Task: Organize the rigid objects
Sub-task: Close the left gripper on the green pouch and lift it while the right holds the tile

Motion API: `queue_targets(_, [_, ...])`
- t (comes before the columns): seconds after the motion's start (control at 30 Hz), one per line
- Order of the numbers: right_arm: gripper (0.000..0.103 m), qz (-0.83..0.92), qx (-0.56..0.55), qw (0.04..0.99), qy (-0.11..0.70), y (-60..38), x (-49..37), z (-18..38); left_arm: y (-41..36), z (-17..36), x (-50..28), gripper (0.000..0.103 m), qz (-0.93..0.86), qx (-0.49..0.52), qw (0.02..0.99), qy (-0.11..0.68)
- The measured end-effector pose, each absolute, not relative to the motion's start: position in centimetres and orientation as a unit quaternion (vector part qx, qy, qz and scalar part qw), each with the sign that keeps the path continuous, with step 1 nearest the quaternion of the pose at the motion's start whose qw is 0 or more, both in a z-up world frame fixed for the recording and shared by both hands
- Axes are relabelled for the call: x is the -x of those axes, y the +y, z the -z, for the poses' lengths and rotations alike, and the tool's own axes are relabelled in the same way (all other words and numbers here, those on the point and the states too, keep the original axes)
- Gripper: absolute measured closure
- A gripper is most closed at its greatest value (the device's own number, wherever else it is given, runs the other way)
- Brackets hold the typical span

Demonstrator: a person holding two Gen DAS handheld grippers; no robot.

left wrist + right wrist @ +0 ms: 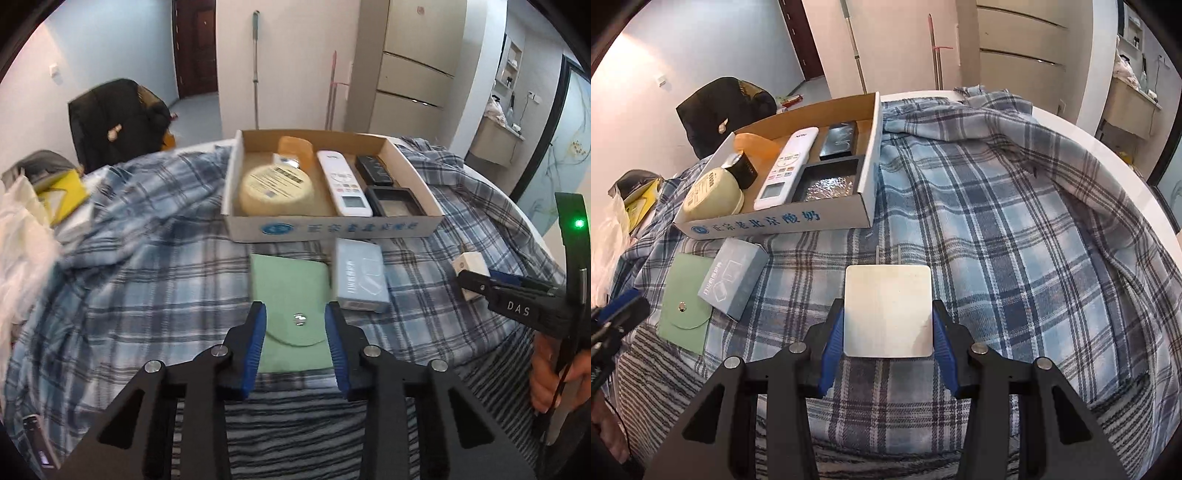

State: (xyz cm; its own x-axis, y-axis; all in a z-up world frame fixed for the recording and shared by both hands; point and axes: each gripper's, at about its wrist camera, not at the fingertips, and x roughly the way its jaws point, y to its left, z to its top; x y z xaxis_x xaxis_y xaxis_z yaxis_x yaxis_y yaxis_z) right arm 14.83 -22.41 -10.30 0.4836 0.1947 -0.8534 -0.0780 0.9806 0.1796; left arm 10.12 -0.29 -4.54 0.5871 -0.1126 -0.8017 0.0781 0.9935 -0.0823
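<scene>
A: Nearest the lens, the left gripper (295,332) is shown with its blue pads either side of the green pouch (291,291), which lies flat on the plaid cloth (147,258) just before the near wall of the cardboard box (332,227). Is the pouch held?

B: The pads are seen close against the pouch's edges, but whether it is pinched or merely bracketed cannot be told. The right gripper (888,325) is shown pressed onto the white charger (888,312), its two prongs pointing away from the camera, above the cloth near the middle of the bed.

A: Which step is judged to be in hand?

B: Collection into the box. The charger is taken to be in carriage; the pouch is being addressed. A grey-blue carton (360,277) lies just beside the pouch, touching or overlapping its right edge, and is not yet packed.

A: What is already contained?

B: A cream round tin (275,190) at the near left corner, an orange lid (295,149) and a small dark jar (744,168) behind it, a white remote (345,184) along the middle, and two black trays (395,201) by the right wall.

A: What is called for next?

B: Little free floor is left, so a lift over the near wall and a placement on top of, or between, the contents would be required.
</scene>
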Motion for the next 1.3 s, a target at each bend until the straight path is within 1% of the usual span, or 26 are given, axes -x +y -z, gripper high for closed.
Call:
queue_targets(0.27, [0.059, -0.075, -0.061, 0.855, 0.51, -22.7, -14.9, 10.7, 0.6, 8.0, -12.6, 0.068, 0.034, 0.038, 0.867, 0.496])
queue_targets(0.47, [0.059, -0.075, -0.059, 0.853, 0.513, -22.7, -15.0, 10.8, 1.4, 8.0, -12.5, 0.068, 0.038, 0.056, 0.867, 0.494])
queue_targets(0.6, [0.059, -0.076, -0.051, 0.854, 0.512, -22.4, -14.8, 10.8, 0.8, 7.3, -11.9, 0.068, 0.044, 0.038, 0.876, 0.479])
queue_targets(0.63, [0.059, -0.076, -0.051, 0.854, 0.512, -22.4, -14.8, 10.8, 0.5, 7.0, -11.8, 0.063, 0.041, 0.029, 0.879, 0.474])
queue_targets(0.67, [0.059, -0.076, -0.052, 0.854, 0.513, -22.4, -14.8, 10.8, 0.2, 6.7, -11.7, 0.055, 0.04, 0.02, 0.882, 0.469])
queue_targets(0.7, [0.059, -0.076, -0.053, 0.854, 0.513, -22.5, -14.8, 10.8, 0.0, 6.4, -11.7, 0.033, 0.04, 0.014, 0.885, 0.463])
queue_targets(0.73, [0.059, -0.077, -0.053, 0.854, 0.513, -22.5, -14.8, 10.8, -0.3, 6.0, -11.6, 0.026, 0.041, 0.011, 0.891, 0.452])
queue_targets(0.8, [0.059, -0.077, -0.053, 0.853, 0.513, -22.5, -14.8, 10.8, -0.8, 5.6, -11.4, 0.026, 0.045, -0.003, 0.896, 0.441])
queue_targets(1.0, [0.059, -0.079, -0.055, 0.853, 0.514, -22.5, -14.8, 10.8, -2.6, 6.8, -12.0, 0.026, 0.046, -0.061, 0.883, 0.464])
queue_targets(1.2, [0.059, -0.08, -0.057, 0.852, 0.514, -22.5, -14.7, 10.8, -2.0, 8.7, -13.5, 0.026, 0.034, -0.049, 0.873, 0.485])
queue_targets(1.3, [0.059, -0.08, -0.056, 0.852, 0.514, -22.4, -14.7, 10.8, -1.2, 9.2, -13.8, 0.026, 0.042, -0.02, 0.868, 0.494])
